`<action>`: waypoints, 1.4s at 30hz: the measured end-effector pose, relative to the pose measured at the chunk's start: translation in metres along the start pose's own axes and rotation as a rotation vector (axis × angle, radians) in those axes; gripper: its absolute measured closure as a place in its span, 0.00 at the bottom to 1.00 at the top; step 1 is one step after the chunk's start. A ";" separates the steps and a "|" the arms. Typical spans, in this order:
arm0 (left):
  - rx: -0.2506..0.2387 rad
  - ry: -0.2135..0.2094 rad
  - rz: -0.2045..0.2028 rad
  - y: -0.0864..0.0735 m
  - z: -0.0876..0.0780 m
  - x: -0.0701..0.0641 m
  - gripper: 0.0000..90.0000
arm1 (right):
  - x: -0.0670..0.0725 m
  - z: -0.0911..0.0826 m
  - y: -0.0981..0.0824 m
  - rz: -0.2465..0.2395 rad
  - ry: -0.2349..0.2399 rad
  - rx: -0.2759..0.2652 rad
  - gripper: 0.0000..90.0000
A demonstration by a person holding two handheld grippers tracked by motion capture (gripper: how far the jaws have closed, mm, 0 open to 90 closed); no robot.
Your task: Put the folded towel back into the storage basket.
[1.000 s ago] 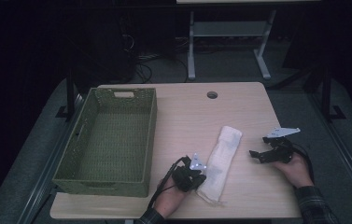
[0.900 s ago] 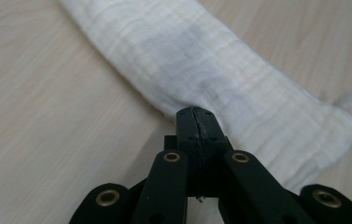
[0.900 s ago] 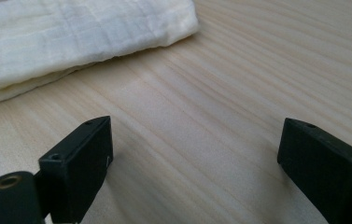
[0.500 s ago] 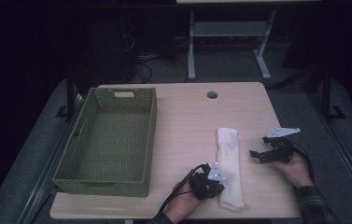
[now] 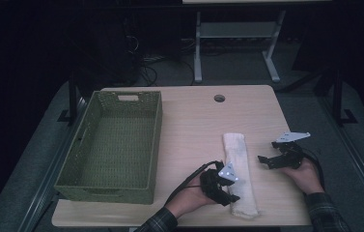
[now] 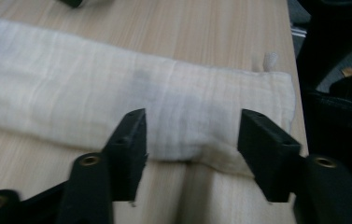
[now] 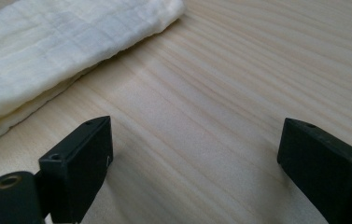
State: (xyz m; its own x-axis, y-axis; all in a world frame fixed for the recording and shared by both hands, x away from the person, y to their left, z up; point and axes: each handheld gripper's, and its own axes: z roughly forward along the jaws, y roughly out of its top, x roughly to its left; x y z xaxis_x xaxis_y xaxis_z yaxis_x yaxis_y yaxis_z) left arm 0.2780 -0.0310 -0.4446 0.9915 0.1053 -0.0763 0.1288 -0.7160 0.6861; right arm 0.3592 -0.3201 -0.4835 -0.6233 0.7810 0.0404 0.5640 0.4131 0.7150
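Observation:
A folded white cloth [image 5: 240, 166] lies lengthwise on the wooden table [image 5: 194, 125], right of centre. My left gripper [image 5: 231, 189] sits at the left edge of the cloth's near end. Its jaws have just been opening. In the left gripper view the cloth [image 6: 117, 98] has its edge at the tips of the left gripper [image 6: 192, 135], and the pads are not pressing on it. My right gripper [image 5: 265, 162] rests open on bare wood just right of the cloth. The right gripper view has the right gripper [image 7: 197, 144] empty, with the cloth [image 7: 47, 46] at the upper left.
A green woven basket [image 5: 156, 140] stands empty on the left half of the table. A round cable hole [image 5: 219, 98] sits near the far edge. Beyond the table are dark floor and a metal stand [image 5: 237, 34].
The cloth's near end has swung right, so it lies straighter. My left gripper moved right with it, then opened and let go. The right gripper stayed put.

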 end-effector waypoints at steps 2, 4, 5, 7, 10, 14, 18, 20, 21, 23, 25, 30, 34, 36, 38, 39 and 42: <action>0.000 -0.007 0.022 0.004 0.004 0.003 0.39 | 0.000 0.000 0.000 -0.001 -0.001 -0.001 0.11; 0.003 -0.007 0.039 0.007 0.008 0.006 0.36 | 0.000 0.000 0.000 -0.001 -0.001 -0.001 0.11; 0.009 -0.004 0.048 0.009 0.010 0.008 0.35 | 0.000 0.000 0.000 -0.001 -0.001 -0.001 0.11; 0.018 0.004 0.060 0.012 0.014 0.011 0.32 | 0.000 0.000 0.000 -0.001 -0.001 -0.001 0.11; 0.022 0.006 0.064 0.015 0.020 0.016 0.28 | 0.000 0.000 0.000 -0.001 -0.001 -0.001 0.11; 0.042 0.004 0.069 0.016 0.030 0.020 0.25 | 0.000 0.000 0.000 -0.001 -0.001 -0.001 0.11; 0.060 0.006 0.073 0.010 0.038 0.020 0.22 | 0.000 0.000 0.000 -0.001 -0.001 0.000 0.11; 0.052 0.013 0.074 0.009 0.038 0.020 0.22 | 0.000 0.000 0.000 -0.001 -0.001 -0.001 0.11; 0.054 0.016 0.073 0.009 0.037 0.019 0.22 | 0.000 0.000 0.000 -0.001 -0.001 -0.001 0.11; 0.055 0.020 0.069 0.009 0.037 0.019 0.25 | 0.000 0.000 0.000 0.000 -0.001 0.000 0.11; 0.055 0.025 0.066 0.009 0.035 0.019 0.32 | 0.000 0.000 0.000 0.000 -0.001 0.000 0.11; 0.048 0.036 0.043 0.008 0.030 0.019 0.58 | 0.000 0.000 0.000 -0.001 -0.001 0.000 0.11; 0.050 0.036 0.030 0.007 0.028 0.021 0.78 | -0.001 0.000 0.000 -0.015 0.010 0.001 0.11; 0.054 0.025 0.006 0.007 0.027 0.022 0.87 | -0.002 -0.001 -0.001 -0.021 0.016 0.001 0.11; 0.048 0.019 -0.020 0.006 0.026 0.023 0.90 | -0.002 -0.001 -0.001 -0.018 0.016 0.000 0.11; 0.044 0.014 -0.038 0.006 0.026 0.024 0.90 | -0.001 0.000 0.000 -0.018 0.016 0.000 0.10; 0.041 0.012 -0.049 0.004 0.023 0.023 0.91 | 0.000 0.001 0.001 -0.024 0.021 0.010 0.07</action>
State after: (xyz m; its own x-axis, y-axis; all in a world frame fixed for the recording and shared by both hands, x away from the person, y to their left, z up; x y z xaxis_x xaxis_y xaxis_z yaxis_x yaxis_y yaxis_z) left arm 0.3015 -0.0468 -0.4602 0.9838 0.1487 -0.0998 0.1776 -0.7375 0.6516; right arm 0.3603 -0.3189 -0.4834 -0.6479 0.7608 0.0377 0.5537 0.4363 0.7093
